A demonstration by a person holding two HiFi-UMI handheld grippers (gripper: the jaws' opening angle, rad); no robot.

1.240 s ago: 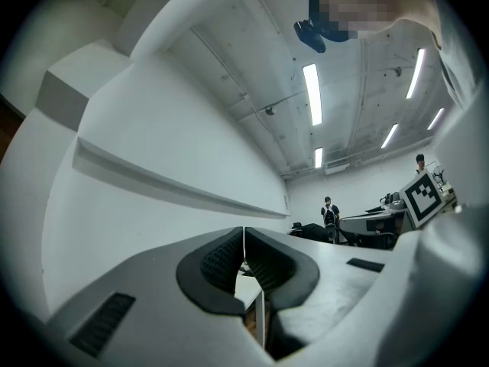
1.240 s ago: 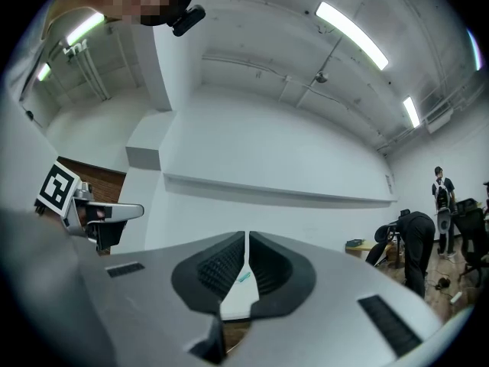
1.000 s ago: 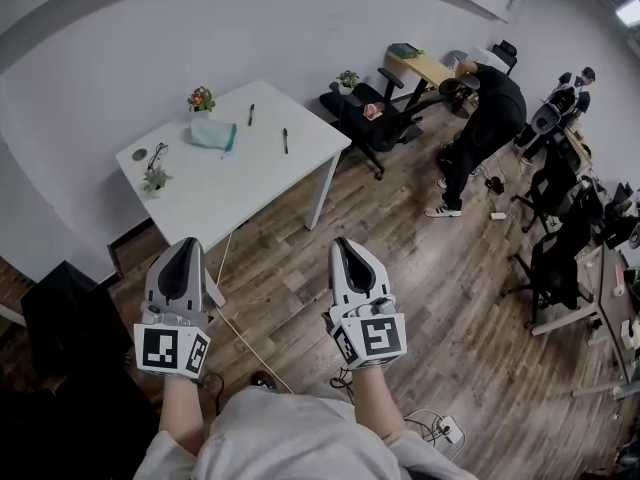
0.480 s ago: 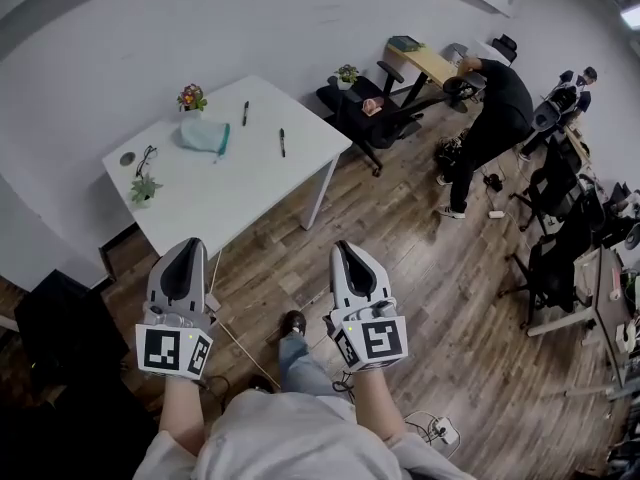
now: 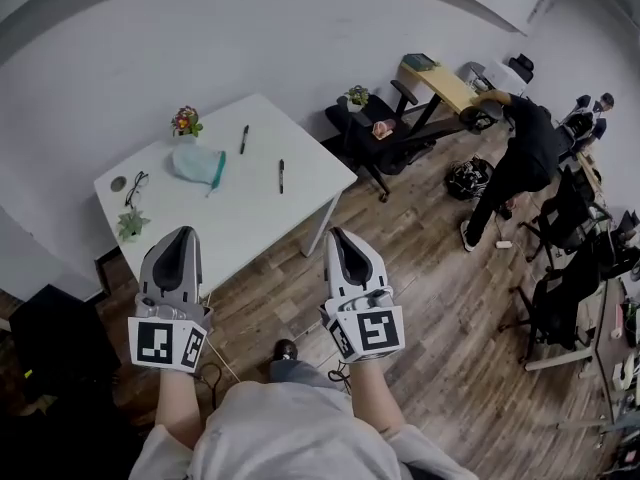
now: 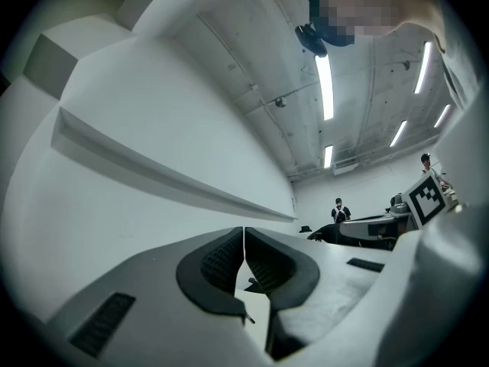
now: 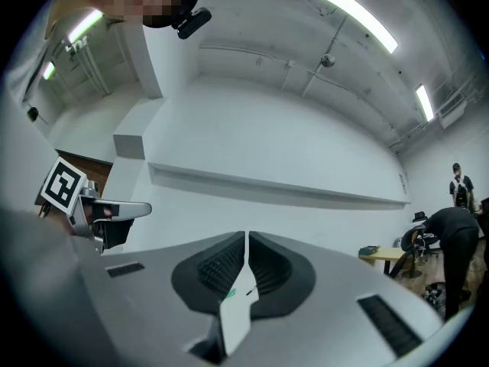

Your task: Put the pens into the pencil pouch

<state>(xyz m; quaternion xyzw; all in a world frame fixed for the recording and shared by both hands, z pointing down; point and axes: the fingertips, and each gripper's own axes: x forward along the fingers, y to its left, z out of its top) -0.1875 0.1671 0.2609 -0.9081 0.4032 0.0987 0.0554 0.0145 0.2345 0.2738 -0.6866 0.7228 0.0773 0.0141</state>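
— Head view, contents?
— White table [image 5: 250, 218]; pencil pouch [image 5: 197, 162] on it; far pen [image 5: 244, 139] at the pouch's 2 o'clock, near pen [image 5: 281, 175] at 3 o'clock, both outside it; left gripper [image 5: 183, 236] and right gripper [image 5: 338, 236] off the table.
— Gripper views, left then right?
— Left: jaws clenched, empty; right: likewise.

This is an open-plan office. Black swivel chairs [image 5: 385, 138] stand on a wood-plank floor [image 5: 440, 298], a wooden-topped desk [image 5: 445, 83] and a white table [image 5: 250, 208] sit by the plain wall, and strip lights [image 6: 325, 86] run along the bare ceiling.
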